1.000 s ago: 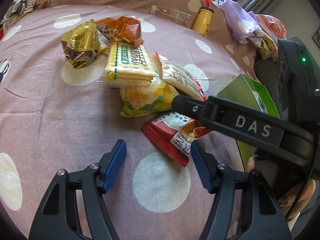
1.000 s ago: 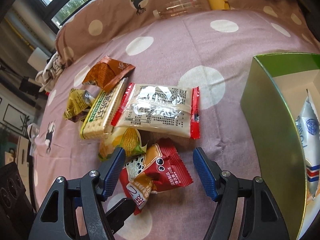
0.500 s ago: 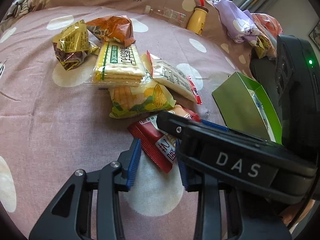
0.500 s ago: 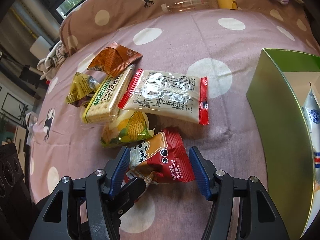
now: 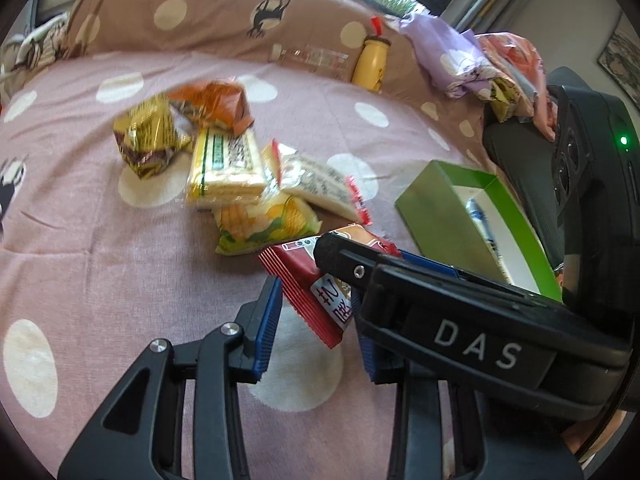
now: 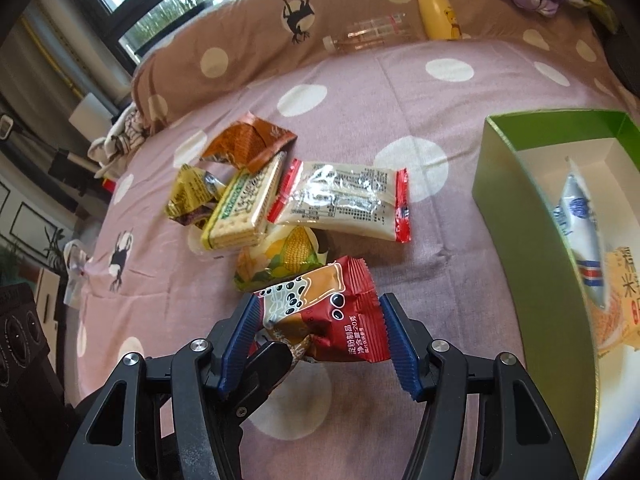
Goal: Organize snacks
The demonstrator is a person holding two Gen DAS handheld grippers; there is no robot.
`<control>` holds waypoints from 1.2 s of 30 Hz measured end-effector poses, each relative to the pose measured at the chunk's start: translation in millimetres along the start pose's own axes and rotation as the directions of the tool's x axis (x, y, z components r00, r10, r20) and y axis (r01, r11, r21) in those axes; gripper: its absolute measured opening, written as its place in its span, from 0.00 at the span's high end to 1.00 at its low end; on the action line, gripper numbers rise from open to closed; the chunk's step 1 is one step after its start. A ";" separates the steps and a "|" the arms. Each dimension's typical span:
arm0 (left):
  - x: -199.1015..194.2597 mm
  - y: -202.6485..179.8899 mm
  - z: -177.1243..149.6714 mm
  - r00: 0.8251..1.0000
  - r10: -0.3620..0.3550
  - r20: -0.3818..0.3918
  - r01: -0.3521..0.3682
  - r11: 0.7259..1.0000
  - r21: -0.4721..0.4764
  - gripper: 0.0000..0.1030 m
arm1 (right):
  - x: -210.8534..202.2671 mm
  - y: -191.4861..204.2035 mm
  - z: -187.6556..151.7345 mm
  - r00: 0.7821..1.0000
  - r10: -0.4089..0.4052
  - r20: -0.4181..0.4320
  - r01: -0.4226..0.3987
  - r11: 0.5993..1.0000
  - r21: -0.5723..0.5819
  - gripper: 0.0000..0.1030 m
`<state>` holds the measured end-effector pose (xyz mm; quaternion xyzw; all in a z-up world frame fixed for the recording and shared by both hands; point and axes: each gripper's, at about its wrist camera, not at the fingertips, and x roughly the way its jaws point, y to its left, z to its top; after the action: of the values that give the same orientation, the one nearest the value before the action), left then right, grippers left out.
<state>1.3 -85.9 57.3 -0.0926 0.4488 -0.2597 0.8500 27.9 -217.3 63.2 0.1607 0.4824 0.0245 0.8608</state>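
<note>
A red snack packet point(image 6: 336, 312) with black dots and printed characters hangs a little above the pink dotted bedspread point(image 6: 400, 92). My right gripper point(image 6: 320, 340) is shut on it, a blue pad against each side. In the left wrist view the same red packet point(image 5: 308, 280) sits between the pads of my left gripper point(image 5: 318, 332), which is shut on its crimped end. The right gripper's black finger crosses that view and hides the left gripper's right pad. A green box point(image 6: 516, 200) stands open to the right, with a blue-and-white sachet point(image 6: 580, 216) and another packet inside.
Behind the red packet lies a pile: a corn packet point(image 6: 288, 260), a cracker pack point(image 6: 244, 208), a white packet with red ends point(image 6: 340, 200), an orange packet point(image 6: 248, 144), a yellow-brown one point(image 6: 192, 192). A yellow bottle point(image 6: 438, 12) and a clear bottle point(image 6: 368, 32) lean on the pillow.
Both grippers have narrowed onto the red packet, the left from wide open. The packet has come up off the bedspread, and both views have pulled back slightly from the pile.
</note>
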 end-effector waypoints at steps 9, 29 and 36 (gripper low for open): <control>-25.1 -31.5 3.2 0.995 -0.018 0.098 0.010 0.997 0.078 0.67 | -46.5 2.4 -2.6 0.990 -0.023 0.143 0.023 1.000 0.002 0.38; -15.7 -128.1 18.8 0.984 -0.132 0.121 0.087 0.944 0.318 0.67 | -128.1 -70.5 -8.1 0.919 -0.117 0.376 0.032 0.974 0.224 0.38; 7.6 -163.5 15.9 0.978 -0.202 0.048 0.169 0.907 0.385 0.77 | -134.9 -96.7 -11.4 0.913 -0.103 0.395 -0.012 0.960 0.279 0.38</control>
<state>-40.9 -229.7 124.9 0.0198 0.3419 -0.4168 0.8420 -64.6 -332.6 139.6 0.2689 0.2958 -0.0971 0.9115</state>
